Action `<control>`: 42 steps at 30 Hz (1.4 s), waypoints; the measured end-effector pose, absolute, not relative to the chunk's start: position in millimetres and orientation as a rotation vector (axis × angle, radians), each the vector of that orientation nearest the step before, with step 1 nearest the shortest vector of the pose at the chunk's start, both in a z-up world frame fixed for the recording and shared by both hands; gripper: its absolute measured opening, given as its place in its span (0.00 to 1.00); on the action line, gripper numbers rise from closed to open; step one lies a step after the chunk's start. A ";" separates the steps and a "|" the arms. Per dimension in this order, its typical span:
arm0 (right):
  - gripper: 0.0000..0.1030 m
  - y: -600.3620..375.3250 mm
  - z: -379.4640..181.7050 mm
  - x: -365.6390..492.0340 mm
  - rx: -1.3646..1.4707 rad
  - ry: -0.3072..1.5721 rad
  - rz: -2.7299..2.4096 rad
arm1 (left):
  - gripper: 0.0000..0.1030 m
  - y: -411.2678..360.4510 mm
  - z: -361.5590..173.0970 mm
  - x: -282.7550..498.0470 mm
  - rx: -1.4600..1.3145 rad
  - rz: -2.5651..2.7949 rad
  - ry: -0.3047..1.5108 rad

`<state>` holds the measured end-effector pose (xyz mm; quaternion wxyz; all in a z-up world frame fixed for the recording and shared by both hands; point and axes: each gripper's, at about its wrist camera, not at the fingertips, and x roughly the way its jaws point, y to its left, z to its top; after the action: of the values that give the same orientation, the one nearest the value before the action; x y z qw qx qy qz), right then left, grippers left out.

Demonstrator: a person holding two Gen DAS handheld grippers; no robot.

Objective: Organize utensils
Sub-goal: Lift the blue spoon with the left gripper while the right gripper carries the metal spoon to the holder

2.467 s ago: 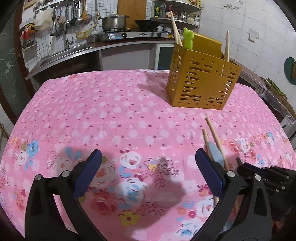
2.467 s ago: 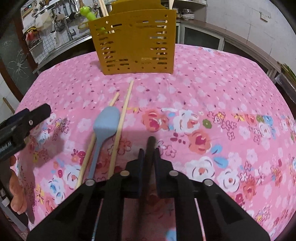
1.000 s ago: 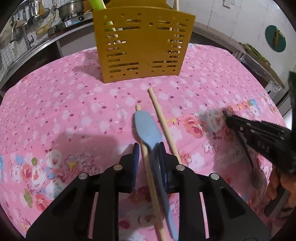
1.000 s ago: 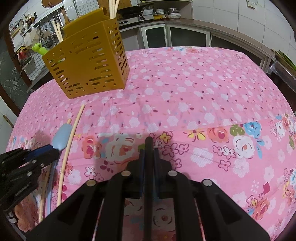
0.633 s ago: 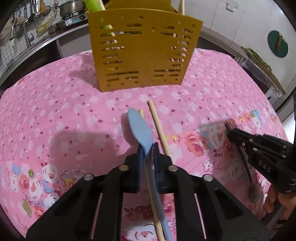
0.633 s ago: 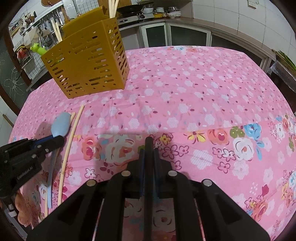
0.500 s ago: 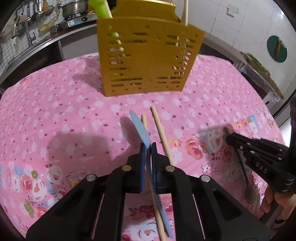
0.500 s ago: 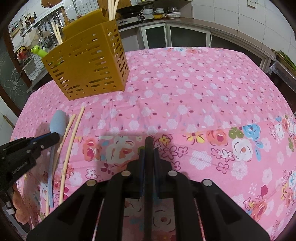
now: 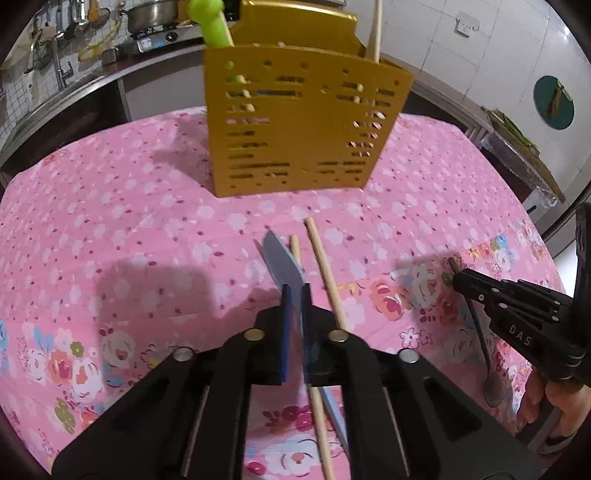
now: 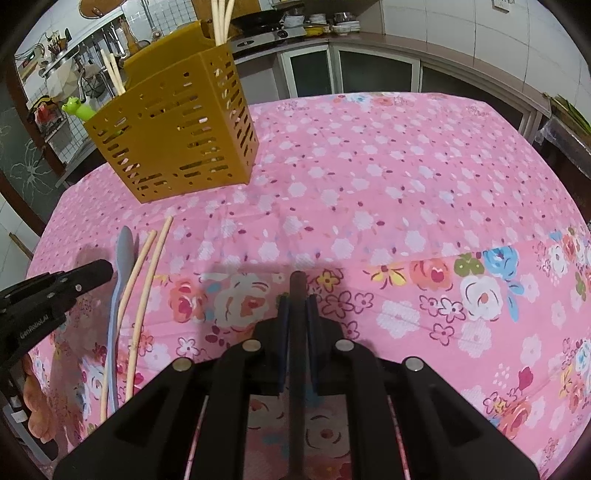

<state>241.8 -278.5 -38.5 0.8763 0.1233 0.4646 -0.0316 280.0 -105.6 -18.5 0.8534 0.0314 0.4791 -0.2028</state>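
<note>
Two grips: left gripper (image 9: 293, 295) clamped on blue spoon (image 9: 282, 260), opening slightly; right gripper (image 10: 297, 302) clamped on dark spoon (image 10: 297, 284). Lift blue spoon clear of chopsticks (image 9: 325, 266) beside jaws, toward yellow holder (image 9: 303, 125) ahead.

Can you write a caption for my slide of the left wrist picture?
Left tool pinches a flat light-blue plastic spoon beside two wooden chopsticks, facing the slotted yellow plastic holder.

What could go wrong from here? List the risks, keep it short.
1. The left gripper pinches the blue spoon edge-on near its bowl while its jaws are opening. The spoon may swivel or slip out.
2. Its handle runs beside the two chopsticks, so lifting may drag them.
3. The yellow holder already holds upright sticks and a green utensil. The spoon may snag going in.
</note>
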 end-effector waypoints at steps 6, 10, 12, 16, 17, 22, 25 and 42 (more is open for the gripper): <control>0.09 -278.3 -43.6 242.5 0.259 0.978 -0.064 | 0.14 -113.5 -29.3 287.5 0.070 -0.387 1.045; 0.09 -278.9 -42.9 244.2 0.258 0.979 -0.062 | 0.04 -113.8 -32.9 296.5 0.053 -0.385 1.069; 0.09 -279.1 -43.2 245.5 0.255 0.981 -0.062 | 0.03 -112.8 -32.7 299.1 0.047 -0.381 1.064; 0.09 -278.5 -42.1 247.0 0.245 0.979 -0.066 | 0.02 -107.8 -28.8 297.8 0.039 -0.379 1.042; 0.09 -278.1 -40.5 246.7 0.243 0.974 -0.063 | 0.02 -105.8 -26.6 296.1 0.036 -0.381 1.032; 0.09 -276.1 -29.3 243.5 0.246 0.931 -0.053 | 0.02 -94.4 -7.7 286.2 0.026 -0.391 0.946; 0.09 -275.7 -20.0 239.6 0.251 0.896 -0.042 | 0.02 -88.5 8.2 274.6 0.036 -0.398 0.858; 0.09 -280.2 26.1 219.3 0.305 0.661 0.033 | 0.02 -65.9 49.6 247.0 0.030 -0.423 0.641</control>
<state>219.3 -280.2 26.1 0.9344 0.1491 0.3232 0.0159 247.0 -65.9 49.6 0.9270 0.0149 0.3129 -0.2063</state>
